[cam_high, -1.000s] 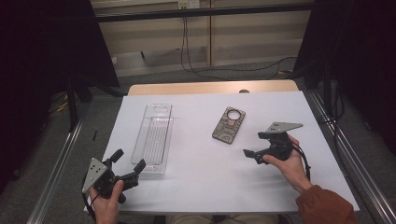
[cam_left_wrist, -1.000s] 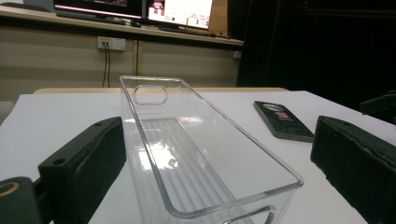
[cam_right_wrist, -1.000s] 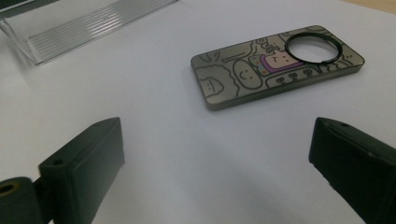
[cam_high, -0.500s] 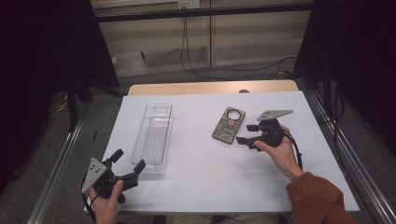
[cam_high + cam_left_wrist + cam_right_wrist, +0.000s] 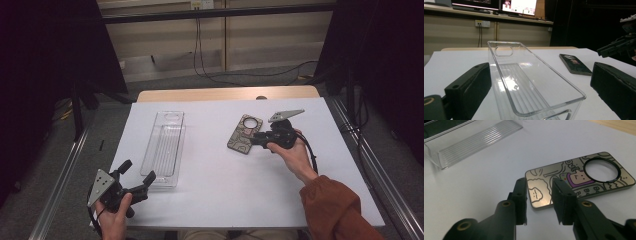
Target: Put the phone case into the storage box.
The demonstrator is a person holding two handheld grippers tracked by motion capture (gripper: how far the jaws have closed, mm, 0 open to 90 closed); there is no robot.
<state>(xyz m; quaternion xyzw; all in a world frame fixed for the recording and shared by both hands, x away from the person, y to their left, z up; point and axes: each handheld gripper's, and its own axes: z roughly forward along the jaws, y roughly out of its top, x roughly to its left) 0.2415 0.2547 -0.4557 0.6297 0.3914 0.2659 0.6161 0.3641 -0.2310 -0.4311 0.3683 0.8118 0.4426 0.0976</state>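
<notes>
A dark phone case (image 5: 244, 134) with cartoon drawings and a round camera hole lies flat on the white table (image 5: 220, 180), right of centre. My right gripper (image 5: 256, 140) reaches it from the right. In the right gripper view the case (image 5: 584, 175) has its near corner under my right gripper (image 5: 539, 192). The jaws have just been closing; a narrow gap is left and the pads are not pressing on the case. A clear plastic tray (image 5: 165, 145) lies left of centre. My left gripper (image 5: 137, 171) stands open at its near end, with the tray (image 5: 504, 51) straight ahead between the wide jaws.
The left gripper view also shows the phone case (image 5: 574, 64) and the right gripper (image 5: 616, 46) farther off. A wooden table edge (image 5: 225, 93) runs along the back. Metal rails (image 5: 60, 195) flank the table, and dark curtains stand on both sides.
My right hand has moved left and away from me up to the phone case, and its jaws have narrowed from wide to a small gap. The left gripper has stayed put.
</notes>
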